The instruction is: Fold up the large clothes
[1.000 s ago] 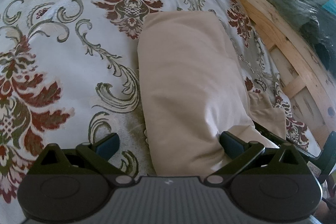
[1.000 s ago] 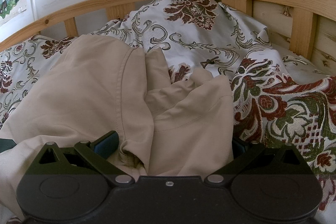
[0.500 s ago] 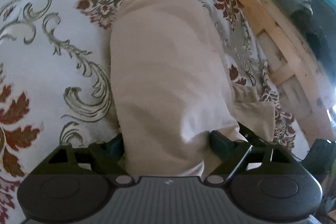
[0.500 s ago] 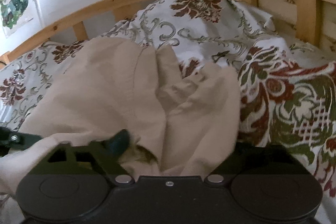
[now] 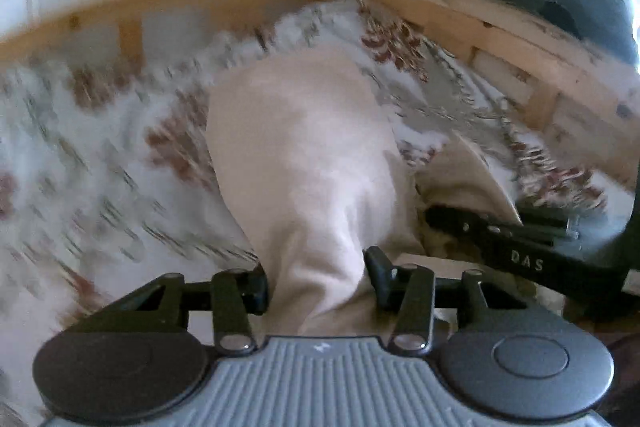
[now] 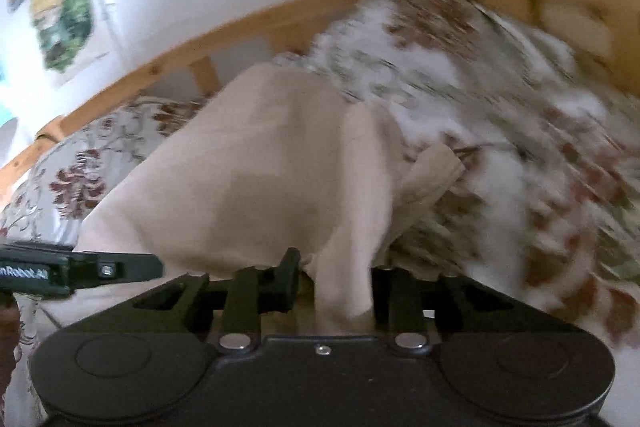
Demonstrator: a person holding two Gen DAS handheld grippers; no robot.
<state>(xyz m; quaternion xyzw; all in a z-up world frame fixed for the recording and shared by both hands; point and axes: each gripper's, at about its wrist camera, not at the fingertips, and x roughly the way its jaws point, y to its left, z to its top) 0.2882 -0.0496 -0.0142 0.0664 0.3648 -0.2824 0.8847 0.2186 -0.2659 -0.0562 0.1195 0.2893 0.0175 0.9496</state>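
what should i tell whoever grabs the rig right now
Left gripper: jaws closing, beige garment bunched between the fingers.
Right gripper: jaws closing on another part of the same garment's near edge.
Garment: stretched away from both grippers over the floral bedspread, inside the wooden bed frame.
Done: near end gathered into both grippers.
Left: probably carry that end over toward the far end, lay it flat, release, and fold again if needed.
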